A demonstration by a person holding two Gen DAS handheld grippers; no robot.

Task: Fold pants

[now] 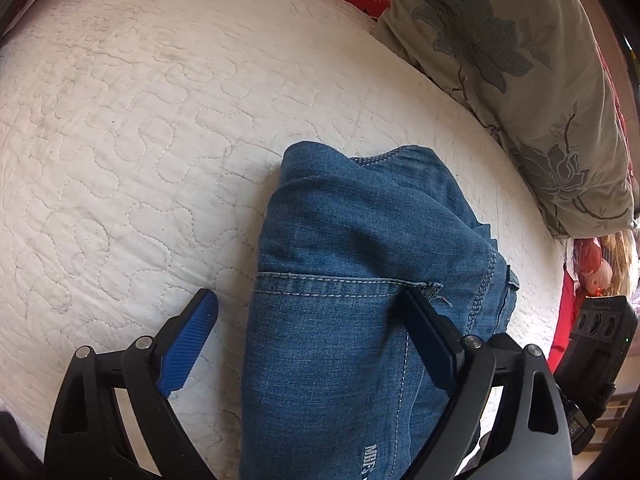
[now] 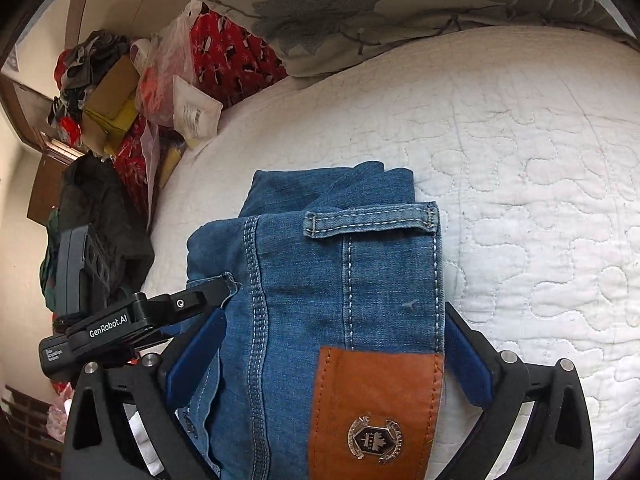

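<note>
Blue denim pants (image 1: 352, 272) lie folded into a compact bundle on a white quilted bed. In the left wrist view my left gripper (image 1: 308, 300) is open, its blue-padded fingers (image 1: 188, 340) spread to either side of the bundle, the right finger resting on the denim. In the right wrist view the pants (image 2: 320, 280) show a belt loop and a brown leather patch (image 2: 376, 408). My right gripper (image 2: 332, 328) is open, one finger on each side of the waistband end. The left gripper's body (image 2: 120, 324) shows at the left of that view.
The white quilt (image 1: 140, 140) spreads wide to the left and far side. A grey floral pillow (image 1: 520, 80) lies along the right edge of the bed. Red patterned fabric, boxes and bags (image 2: 160, 80) pile up beside the bed.
</note>
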